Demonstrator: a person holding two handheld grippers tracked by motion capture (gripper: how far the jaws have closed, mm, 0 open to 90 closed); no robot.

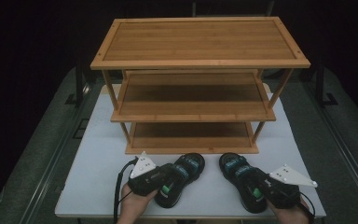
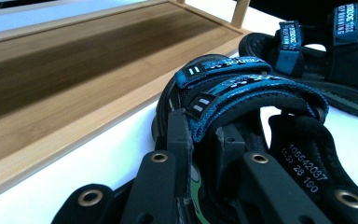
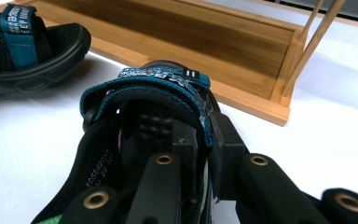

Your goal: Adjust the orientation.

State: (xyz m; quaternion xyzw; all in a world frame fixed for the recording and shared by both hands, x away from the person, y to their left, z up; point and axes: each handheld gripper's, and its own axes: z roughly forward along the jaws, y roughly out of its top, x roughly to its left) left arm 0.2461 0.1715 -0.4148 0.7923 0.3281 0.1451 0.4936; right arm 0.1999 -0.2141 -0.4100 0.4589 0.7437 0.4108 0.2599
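I have a claw in each hand, both low at the near edge of the white worktop, and each one is clamped on a sandal.

My left claw grips the left sandal, which lies on the worktop with its toe pointing away from me and a little to the right. In the left gripper view my two black jaws close on the side of this sandal, pinching the edge of the teal strap near the heel; the jaws stand close together with the strap and padding between them. A printed number shows on the inside of the heel strap.

My right claw holds the right sandal, whose toe points away and slightly to the left, so the two toes lean toward each other with a clear gap of worktop between them. In the right gripper view my jaws squeeze the right-hand side of that sandal, where the teal strap meets the sole.

Both sandals sit just in front of the wooden rack, a three-tier bamboo shelf standing on the worktop. Its lowest shelf is the nearest to the toes, close but not touching them. From either claw I see the other sandal farther off, beside that bottom board.
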